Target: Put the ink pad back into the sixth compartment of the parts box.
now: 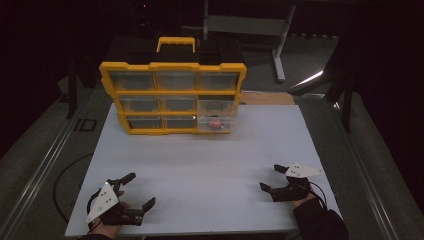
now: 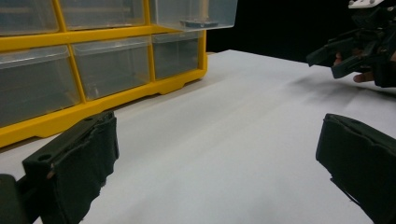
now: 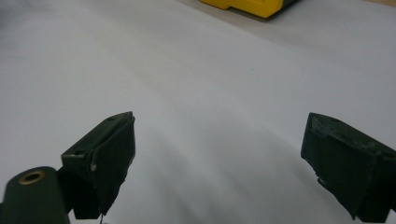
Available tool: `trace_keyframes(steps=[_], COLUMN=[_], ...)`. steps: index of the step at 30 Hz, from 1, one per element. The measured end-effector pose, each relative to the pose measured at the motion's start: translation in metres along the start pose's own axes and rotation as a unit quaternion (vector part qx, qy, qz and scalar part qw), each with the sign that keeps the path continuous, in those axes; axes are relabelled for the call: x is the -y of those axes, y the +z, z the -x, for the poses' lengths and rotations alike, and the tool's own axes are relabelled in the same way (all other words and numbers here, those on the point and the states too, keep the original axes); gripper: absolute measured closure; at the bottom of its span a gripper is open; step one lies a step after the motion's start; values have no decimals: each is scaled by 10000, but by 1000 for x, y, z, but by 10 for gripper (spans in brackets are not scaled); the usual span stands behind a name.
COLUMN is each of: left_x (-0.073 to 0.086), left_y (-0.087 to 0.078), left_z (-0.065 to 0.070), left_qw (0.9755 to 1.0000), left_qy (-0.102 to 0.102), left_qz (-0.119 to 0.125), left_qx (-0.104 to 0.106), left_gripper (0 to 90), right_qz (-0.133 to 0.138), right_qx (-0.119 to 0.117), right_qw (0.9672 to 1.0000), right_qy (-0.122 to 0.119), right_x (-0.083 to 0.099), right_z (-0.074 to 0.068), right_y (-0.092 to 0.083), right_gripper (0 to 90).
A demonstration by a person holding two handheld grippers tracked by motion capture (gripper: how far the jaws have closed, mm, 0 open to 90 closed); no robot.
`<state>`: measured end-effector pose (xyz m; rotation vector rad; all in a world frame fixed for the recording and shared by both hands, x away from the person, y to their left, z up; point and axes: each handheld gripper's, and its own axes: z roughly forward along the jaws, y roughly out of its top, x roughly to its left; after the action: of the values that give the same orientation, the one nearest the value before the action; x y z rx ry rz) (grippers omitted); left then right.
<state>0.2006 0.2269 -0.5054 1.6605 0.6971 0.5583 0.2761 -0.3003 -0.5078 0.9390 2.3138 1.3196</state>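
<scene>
- We're looking at a yellow-framed organizer (image 1: 172, 95) standing upright at the far side of the white table (image 1: 210, 170), black carry case behind it, yellow handle on top.
- Its face is a grid of clear plastic drawers (image 2: 112, 63), three rows of three, boxy and see-through with a slightly cloudy sheen.
- The lower right drawer (image 1: 216, 117) looks taller than its neighbours, and a small red object (image 1: 215, 123) sits inside it; we can't tell what it is.
- Our left gripper (image 1: 136, 192) rests at the near left edge of the table, jaws spread wide, nothing between them; the organizer is well apart from it, ahead and slightly right.
- Our right gripper (image 1: 274, 179) sits at the near right, jaws wide apart too and empty, with the organizer well away, forward and to its left.
- In the left gripper view the matte black jaw pads look rough and frayed at the edges, and the yellow frame runs along the left.
- The tabletop is smooth, flat and matte.
</scene>
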Motion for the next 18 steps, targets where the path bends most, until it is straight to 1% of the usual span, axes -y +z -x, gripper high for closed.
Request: trace_keyframes(steps=[3,6,12,15,18], left_x=[0,1,1,1,1], left_y=[0,1,2,2,2], left_z=[0,0,0,0,0], left_qw=[10000,10000,10000,10000,10000], left_qy=[5,9,29,32,40], left_qz=[-14,-39,-62,-83,-84], left_qx=[3,4,6,15,8], left_gripper=[0,0,0,0,0], right_qz=[11,33,153,254,248], right_qx=[16,44,132,185,199], right_qw=[10000,9999,9996,9995,9995], right_qy=[81,159,186,104,85], right_x=[5,8,8,5,4], right_z=[2,4,6,5,3], right_y=[-4,-5,-2,1,3], right_gripper=[102,102,102,103,104])
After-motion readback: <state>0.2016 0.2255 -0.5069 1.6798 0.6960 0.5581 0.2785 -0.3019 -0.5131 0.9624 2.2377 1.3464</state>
